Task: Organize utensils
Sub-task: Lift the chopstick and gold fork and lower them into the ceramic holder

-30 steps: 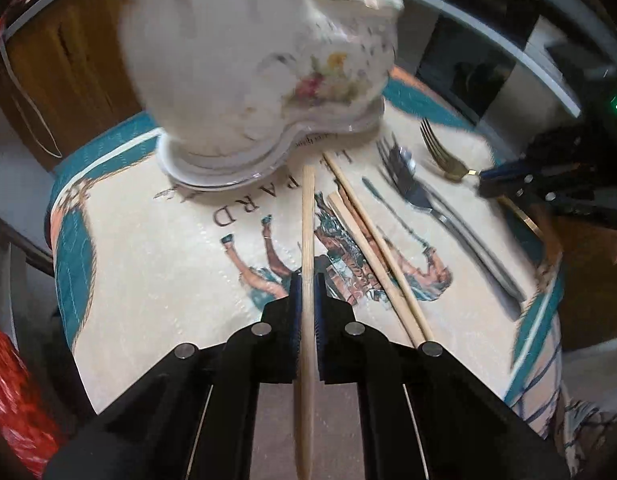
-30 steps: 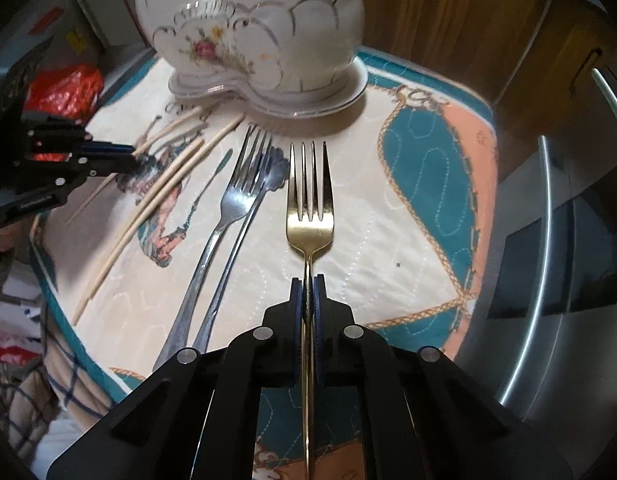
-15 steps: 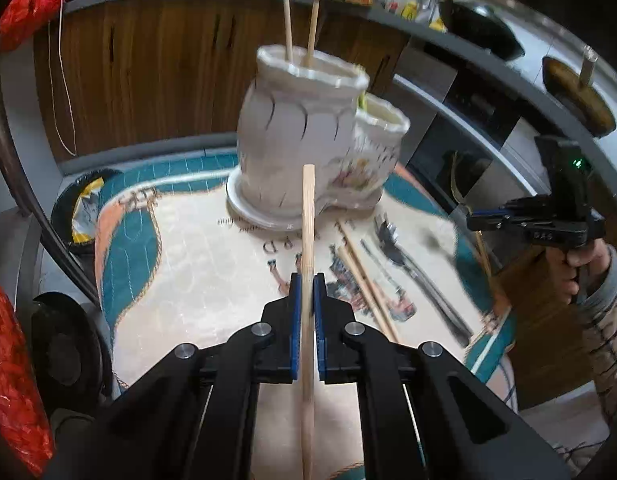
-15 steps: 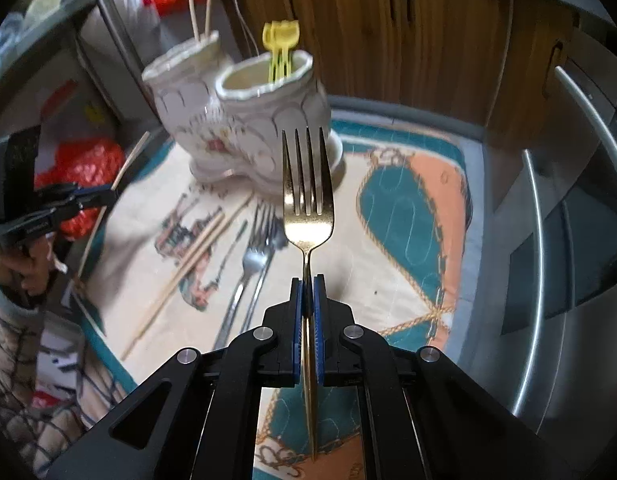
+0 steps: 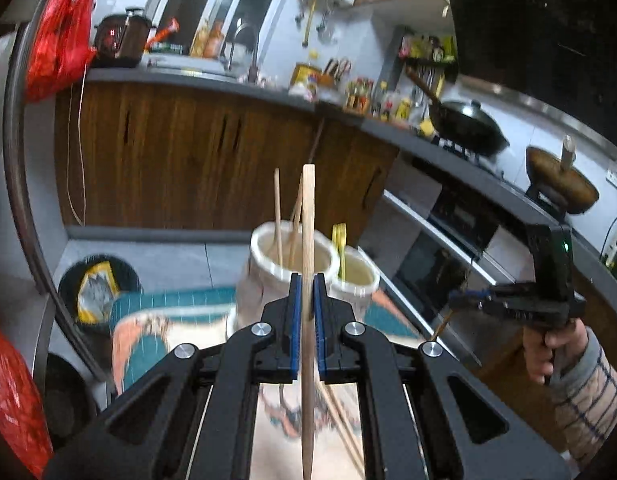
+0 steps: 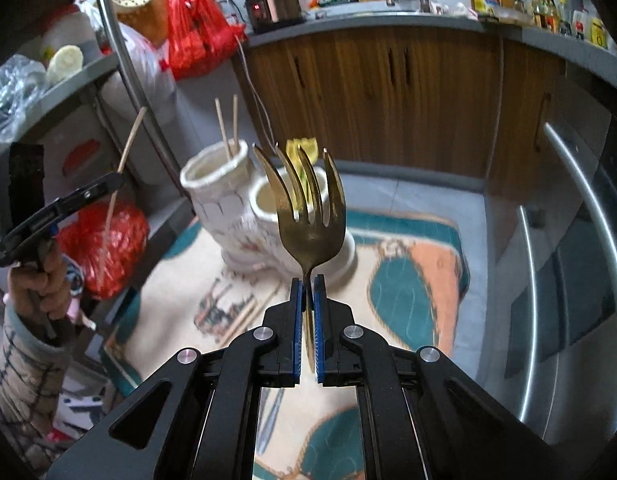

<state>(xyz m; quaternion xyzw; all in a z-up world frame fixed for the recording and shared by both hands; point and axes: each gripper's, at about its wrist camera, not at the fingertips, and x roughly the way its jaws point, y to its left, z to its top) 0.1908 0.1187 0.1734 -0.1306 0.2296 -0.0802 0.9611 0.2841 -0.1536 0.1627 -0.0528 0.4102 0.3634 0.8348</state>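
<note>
Kitchen counters and dark wood cabinets (image 5: 180, 160) ring a small table covered by a patterned cloth (image 6: 412, 292) in teal, orange and cream. Only the left wrist view takes in the stove with its black wok (image 5: 466, 122); only the right wrist view shows the steel appliance door (image 6: 556, 280) beside the table. On the cloth stands a white ceramic holder (image 6: 228, 208) with two cups: the taller holds two chopsticks (image 6: 228, 130), the shorter a yellow plastic fork (image 5: 339, 240). More chopsticks (image 6: 244, 316) lie on the cloth nearby. The left gripper (image 5: 307, 308), raised above the table, pinches a single wooden chopstick (image 5: 307, 240) between closed blue pads, tip upward before the holder. The right gripper (image 6: 307, 300) clamps the neck of a gold fork (image 6: 308, 216), tines up, in front of the shorter cup. Each view catches the other gripper in a hand (image 5: 548, 344) with a striped sleeve (image 5: 588, 400).
</note>
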